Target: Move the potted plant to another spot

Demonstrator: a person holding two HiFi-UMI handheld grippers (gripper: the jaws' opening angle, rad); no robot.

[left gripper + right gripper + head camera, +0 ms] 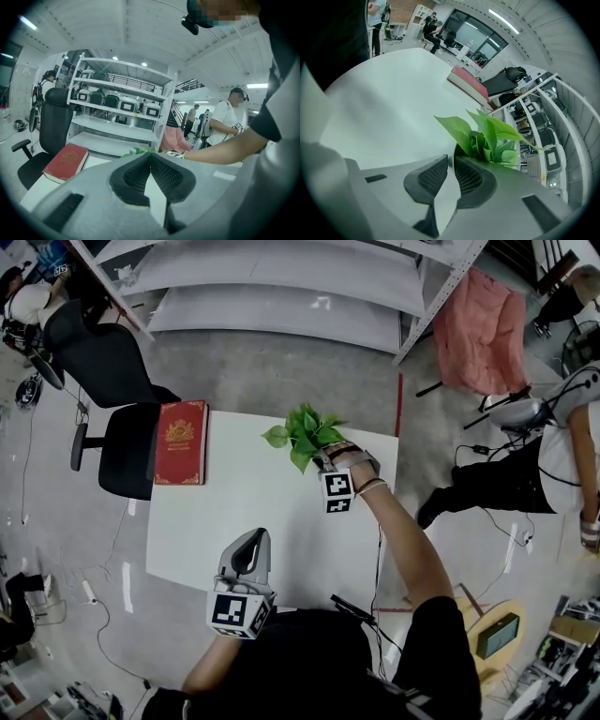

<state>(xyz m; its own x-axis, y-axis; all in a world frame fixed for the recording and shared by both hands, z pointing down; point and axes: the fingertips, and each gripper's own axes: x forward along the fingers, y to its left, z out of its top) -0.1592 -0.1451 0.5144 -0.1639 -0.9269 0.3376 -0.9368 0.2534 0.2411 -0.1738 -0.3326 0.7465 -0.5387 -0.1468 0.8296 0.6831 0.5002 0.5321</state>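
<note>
The potted plant (304, 433), a small bunch of green leaves, stands near the back right of the white table (234, 507). My right gripper (325, 461) is right against its near side. In the right gripper view the jaws are closed to a thin slit on the pot's rim, and the leaves (487, 136) rise just beyond the right gripper (451, 158). The pot itself is mostly hidden. My left gripper (251, 542) hovers over the table's front edge, shut with nothing in it. In the left gripper view only the plant's leaf tips (138, 151) show over the left gripper (150, 155).
A red book (181, 442) lies at the table's back left corner. A black office chair (112, 381) stands left of the table, with white shelving (281, 287) behind it. To the right are a pink cloth (480, 329) and a seated person (553, 456).
</note>
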